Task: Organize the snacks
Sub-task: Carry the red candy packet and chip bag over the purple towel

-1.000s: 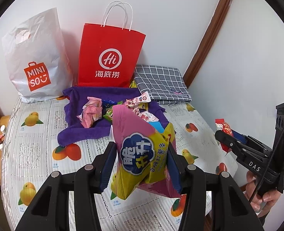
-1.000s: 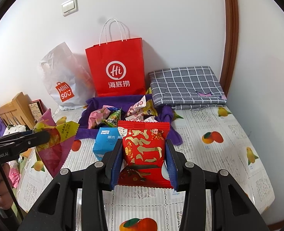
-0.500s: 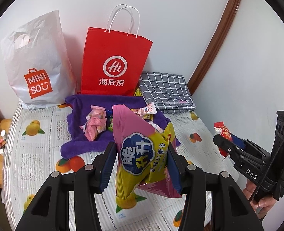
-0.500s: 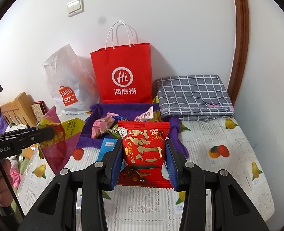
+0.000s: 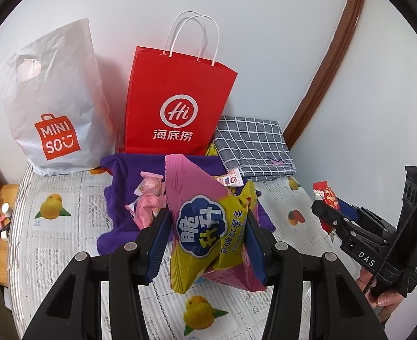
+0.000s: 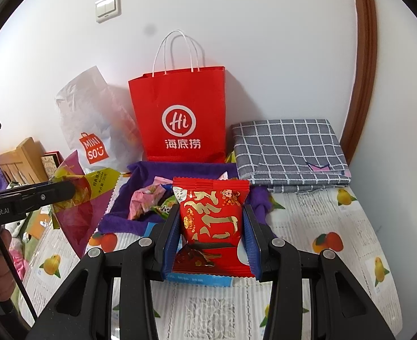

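While clamped, pink-yellow snack bag [image 5: 205, 226] stands upright.

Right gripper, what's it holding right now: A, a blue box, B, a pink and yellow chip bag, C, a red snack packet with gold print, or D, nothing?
C: the right gripper is shut on the red packet; the pink and yellow bag sits in the left gripper.
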The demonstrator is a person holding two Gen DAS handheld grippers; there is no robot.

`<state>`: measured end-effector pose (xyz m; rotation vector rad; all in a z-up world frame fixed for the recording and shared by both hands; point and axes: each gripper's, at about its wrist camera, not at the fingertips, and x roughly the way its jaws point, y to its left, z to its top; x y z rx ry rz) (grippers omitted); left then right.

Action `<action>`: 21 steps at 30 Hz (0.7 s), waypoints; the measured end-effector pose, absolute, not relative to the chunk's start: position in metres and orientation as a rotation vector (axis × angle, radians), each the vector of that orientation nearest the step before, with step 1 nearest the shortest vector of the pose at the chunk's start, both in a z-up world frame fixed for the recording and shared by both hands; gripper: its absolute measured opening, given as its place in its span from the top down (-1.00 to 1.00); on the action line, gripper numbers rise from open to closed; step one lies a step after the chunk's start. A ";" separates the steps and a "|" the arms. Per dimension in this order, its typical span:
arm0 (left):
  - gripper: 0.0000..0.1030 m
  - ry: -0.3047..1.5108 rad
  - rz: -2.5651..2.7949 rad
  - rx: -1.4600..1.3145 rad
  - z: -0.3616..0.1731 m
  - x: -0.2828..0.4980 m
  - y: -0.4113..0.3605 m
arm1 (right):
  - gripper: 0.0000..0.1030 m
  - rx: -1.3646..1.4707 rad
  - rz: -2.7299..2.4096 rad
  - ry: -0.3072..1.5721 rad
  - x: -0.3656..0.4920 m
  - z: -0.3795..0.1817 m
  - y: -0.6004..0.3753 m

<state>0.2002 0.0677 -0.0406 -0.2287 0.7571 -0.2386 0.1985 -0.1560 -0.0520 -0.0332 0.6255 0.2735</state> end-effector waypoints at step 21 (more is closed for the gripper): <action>0.07 0.764 -0.234 -0.243 -0.051 0.247 0.075 | 0.20 -0.017 0.288 0.642 0.252 -0.059 -0.151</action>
